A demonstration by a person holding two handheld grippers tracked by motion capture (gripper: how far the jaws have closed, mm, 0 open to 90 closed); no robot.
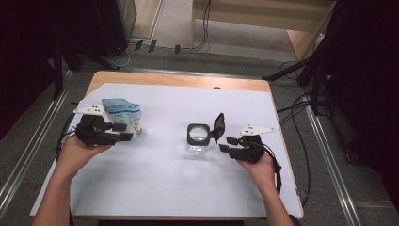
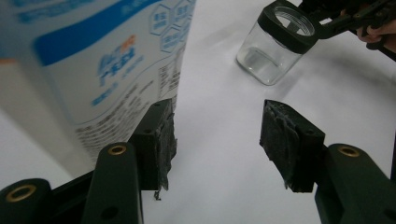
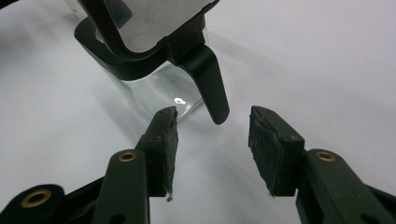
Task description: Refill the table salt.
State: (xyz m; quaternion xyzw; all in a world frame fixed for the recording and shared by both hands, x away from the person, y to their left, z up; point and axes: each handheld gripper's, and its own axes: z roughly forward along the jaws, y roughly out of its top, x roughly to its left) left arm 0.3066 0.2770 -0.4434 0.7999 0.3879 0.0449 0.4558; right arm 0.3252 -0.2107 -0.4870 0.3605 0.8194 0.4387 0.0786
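A blue-and-white printed pouch (image 1: pixel 121 112) stands at the left of the white sheet. My left gripper (image 1: pixel 124 131) is open right in front of it. In the left gripper view the pouch (image 2: pixel 93 60) rises just past the left pad (image 2: pixel 161 140), and nothing lies between the jaws of the left gripper (image 2: pixel 217 121). A clear glass jar (image 1: pixel 198 139) with a black rim stands mid-table, its hinged lid (image 1: pixel 219 124) flipped up. My right gripper (image 1: pixel 227 144) is open beside it on the right. In the right gripper view the lid's black latch tab (image 3: pixel 212 79) hangs just beyond the right gripper (image 3: pixel 212 126).
The white sheet (image 1: pixel 155 179) covers most of the wooden table (image 1: pixel 179 80), with bare room in front and between the hands. Cables and stand legs lie on the floor beyond the table. The jar (image 2: pixel 273 44) and the other gripper (image 2: pixel 348 16) show far off in the left gripper view.
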